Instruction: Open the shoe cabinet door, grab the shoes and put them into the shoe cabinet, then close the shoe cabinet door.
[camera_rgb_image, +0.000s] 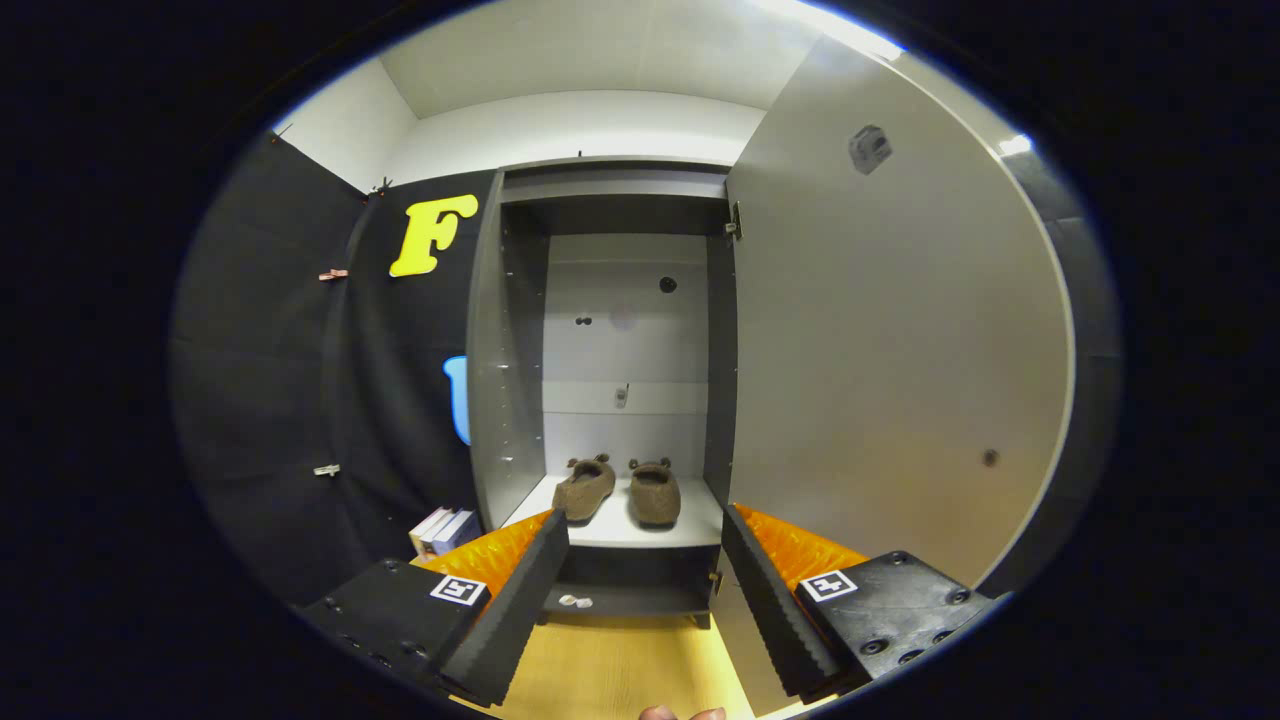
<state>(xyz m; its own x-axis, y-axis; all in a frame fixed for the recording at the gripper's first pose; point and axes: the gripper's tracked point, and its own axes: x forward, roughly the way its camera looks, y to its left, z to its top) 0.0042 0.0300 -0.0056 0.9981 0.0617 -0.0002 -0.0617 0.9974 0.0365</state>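
Your gripper (645, 560) is spread wide, nothing between the fingers (515, 600); it points straight at the open tall grey shoe cabinet (620, 350). Beyond the fingertips, the pair of brown fuzzy slippers (618, 490) sits side by side on the cabinet's pale shelf (700, 525), heels toward you, toes toward the back panel. The left slipper is angled slightly, the right one is straight; they're close together but not touching. The wide grey cabinet door (890, 330) is swung open on the right, hinged at the cabinet's right edge, with a small dark fitting near its top. Below the shelf is a dark lower compartment, then light wooden floor (620, 670) under the gripper. A few stacked books (443, 530) lie on the floor just left of the cabinet, against the black cloth wall (290, 400).
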